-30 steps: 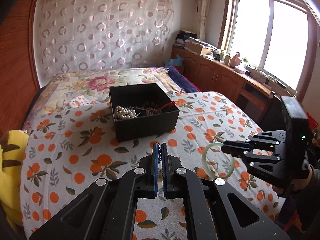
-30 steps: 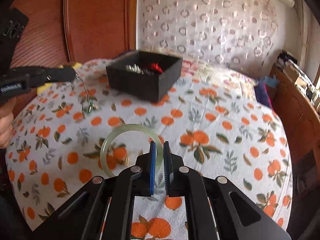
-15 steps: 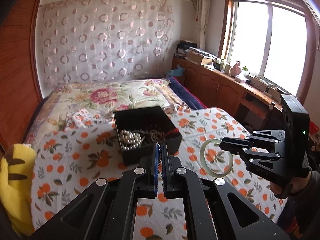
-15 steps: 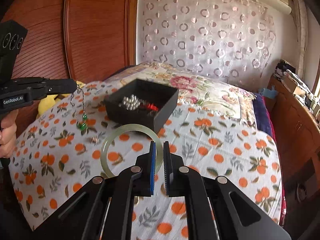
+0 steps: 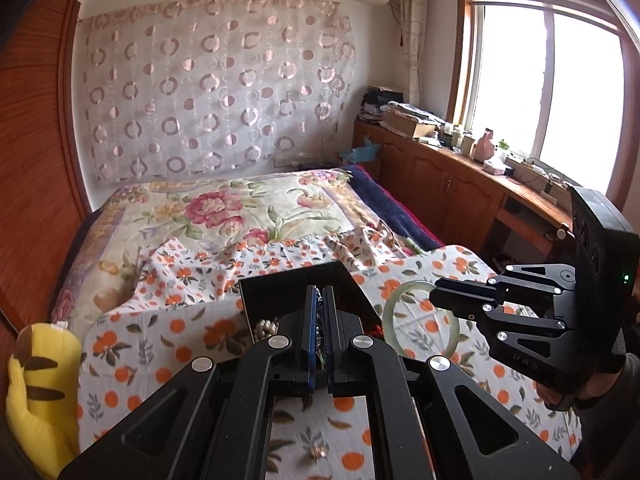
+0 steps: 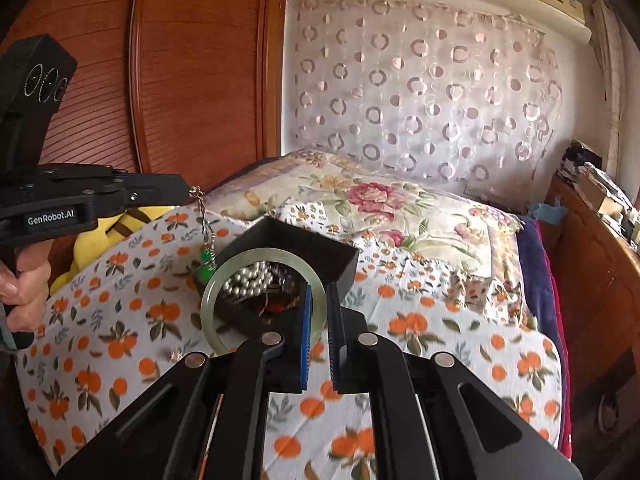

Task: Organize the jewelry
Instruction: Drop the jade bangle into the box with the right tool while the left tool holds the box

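- Two pieces are in the air at once, both near the black jewelry box (image 6: 280,264), which sits on the orange-print bedspread (image 6: 440,320); I judge it light and easy to nudge, so I would come down into it, not against its walls.
- I hold the jade bangle (image 6: 212,300) in my right gripper (image 6: 318,320), clamped on one side of the ring, hanging in front of the box. It looks rigid, smooth and brittle; I reckon it could slip or crack, so grip flat across the band.
- Pearl beads (image 6: 244,280) lie inside the box with a red cord; loose and rolling, I think.
- My left gripper (image 6: 188,192) pinches the top of a thin chain with a green pendant (image 6: 206,260), dangling just left of the box. Limp, light, apt to swing; hold it by the chain.
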`<state>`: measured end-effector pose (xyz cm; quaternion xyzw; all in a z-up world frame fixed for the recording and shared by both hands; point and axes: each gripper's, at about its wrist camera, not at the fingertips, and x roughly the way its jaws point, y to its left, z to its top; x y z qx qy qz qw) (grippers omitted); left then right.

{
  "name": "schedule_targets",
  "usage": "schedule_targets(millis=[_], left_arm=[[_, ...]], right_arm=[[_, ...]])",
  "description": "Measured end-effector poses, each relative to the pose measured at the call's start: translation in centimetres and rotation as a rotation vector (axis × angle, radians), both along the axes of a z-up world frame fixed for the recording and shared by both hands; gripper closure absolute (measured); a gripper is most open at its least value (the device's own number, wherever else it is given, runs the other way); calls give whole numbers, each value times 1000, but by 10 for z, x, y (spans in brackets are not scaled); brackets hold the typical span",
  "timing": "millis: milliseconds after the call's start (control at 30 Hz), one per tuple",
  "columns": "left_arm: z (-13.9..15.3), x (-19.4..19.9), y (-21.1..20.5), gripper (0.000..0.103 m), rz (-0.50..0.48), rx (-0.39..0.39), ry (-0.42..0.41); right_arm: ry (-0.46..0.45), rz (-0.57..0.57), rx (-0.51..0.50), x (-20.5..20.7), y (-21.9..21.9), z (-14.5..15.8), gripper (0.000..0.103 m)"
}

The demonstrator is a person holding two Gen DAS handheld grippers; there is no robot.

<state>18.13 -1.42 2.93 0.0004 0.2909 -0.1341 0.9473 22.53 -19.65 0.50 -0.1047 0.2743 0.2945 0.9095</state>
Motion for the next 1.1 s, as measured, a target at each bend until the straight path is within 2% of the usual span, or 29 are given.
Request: schedule_targets(millis=[300,533,833,1100], left_arm=[[-25,33,3,100,6,-10,83],[-41,40,12,100,34,-3,119],[-57,22,26,100,44,8,145],[-76,1,28,100,35,38,189]], right_arm=[[32,32,11,39,18,-10,94],[55,66,-2,57,36,-20,94],[97,93,13,64,42,-26,91],[77,86,13,54,36,-15,91]])
